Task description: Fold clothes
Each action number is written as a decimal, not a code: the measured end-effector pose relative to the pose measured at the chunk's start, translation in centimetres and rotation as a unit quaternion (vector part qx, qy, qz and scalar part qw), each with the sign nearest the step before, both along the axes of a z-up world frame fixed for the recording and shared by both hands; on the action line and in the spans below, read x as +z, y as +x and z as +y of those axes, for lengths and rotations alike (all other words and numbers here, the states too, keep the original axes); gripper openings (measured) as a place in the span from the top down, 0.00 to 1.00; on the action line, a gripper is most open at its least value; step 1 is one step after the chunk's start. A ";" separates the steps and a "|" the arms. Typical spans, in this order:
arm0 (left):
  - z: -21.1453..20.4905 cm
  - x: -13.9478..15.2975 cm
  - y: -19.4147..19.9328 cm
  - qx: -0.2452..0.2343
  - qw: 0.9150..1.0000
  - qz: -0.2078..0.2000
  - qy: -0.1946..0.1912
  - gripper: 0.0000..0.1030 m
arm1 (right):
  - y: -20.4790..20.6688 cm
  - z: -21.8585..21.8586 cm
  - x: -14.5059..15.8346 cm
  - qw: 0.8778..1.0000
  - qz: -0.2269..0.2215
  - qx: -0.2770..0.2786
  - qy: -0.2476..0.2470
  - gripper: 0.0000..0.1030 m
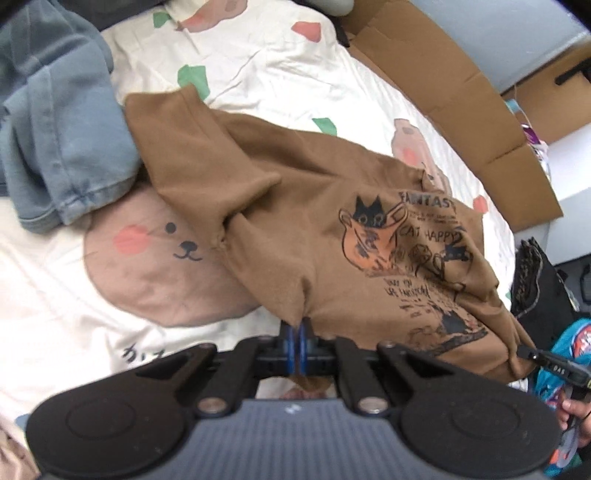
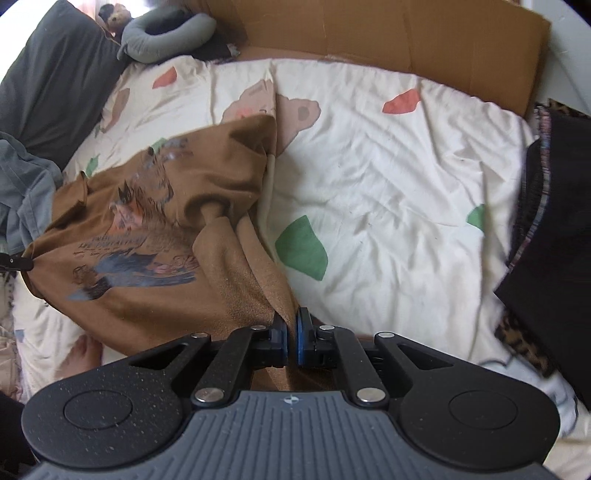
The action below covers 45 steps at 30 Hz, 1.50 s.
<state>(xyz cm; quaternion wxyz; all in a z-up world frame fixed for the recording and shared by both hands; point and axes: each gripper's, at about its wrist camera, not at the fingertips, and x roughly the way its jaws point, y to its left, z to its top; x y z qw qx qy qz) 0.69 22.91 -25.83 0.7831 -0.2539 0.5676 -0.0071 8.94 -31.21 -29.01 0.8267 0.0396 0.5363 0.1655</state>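
Left gripper is clamped on an edge of the brown shirt, its blue pads pressed together with a pinch of cloth between them. My right gripper grips another edge of the same shirt — a fold of brown cloth runs down between its pads, which stand close on either side of it. From the left wrist I also see the right gripper's tip at the far right, biting the shirt's corner, with a hand behind it.

I have the shirt raised off the bed between the two grippers, bunched and sagging, its printed side towards the left camera: a black cat in an orange cup with the words "CAT HAPPY". One sleeve trails away to the upper left and lies on the quilt.

That quilt is cream with green and coral patches and a pinkish bear face — it lies directly under the shirt. Jeans are heaped just beside the sleeve, at the left. Flattened cardboard stands along the far side of the bed. A dark pillow and a grey neck cushion sit at the bed's head. Dark cloth with a leopard-print edge lies at the right of the quilt.
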 end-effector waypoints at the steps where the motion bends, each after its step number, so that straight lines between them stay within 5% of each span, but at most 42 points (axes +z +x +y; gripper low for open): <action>1: 0.2 0.3 -0.3 -0.003 1.000 -0.001 0.001 0.97 | -0.6 -0.1 0.5 1.000 -0.001 -0.002 0.001 0.98; 13: 1.2 0.1 -5.5 -0.029 0.999 0.032 0.020 0.97 | -8.6 -1.1 1.2 0.998 0.043 -0.050 0.008 0.99; 22: 1.8 -1.4 -8.4 -0.031 0.995 0.093 0.018 0.96 | -12.3 -1.0 -2.0 0.990 0.124 -0.063 0.026 0.98; 25: 2.6 -1.0 -8.7 -0.020 0.995 0.094 0.025 0.82 | -12.5 -2.1 -2.1 0.987 0.128 -0.091 0.032 0.95; 27: 3.1 0.0 -8.4 -0.023 0.996 0.082 0.036 0.72 | -12.2 -3.0 -1.4 0.987 0.118 -0.101 0.031 0.94; 32: 4.4 2.0 -6.3 -0.032 0.995 0.058 0.071 0.66 | -9.9 -4.5 0.5 0.990 0.089 -0.104 0.017 0.93; 35: 4.7 3.0 -4.5 -0.030 0.995 0.037 0.086 0.62 | -7.4 -4.8 1.3 0.993 0.068 -0.099 0.016 0.73; 45: 5.7 3.6 0.8 -0.052 0.989 0.017 0.137 0.51 | 0.6 -2.6 2.9 0.998 0.008 -0.065 0.006 0.59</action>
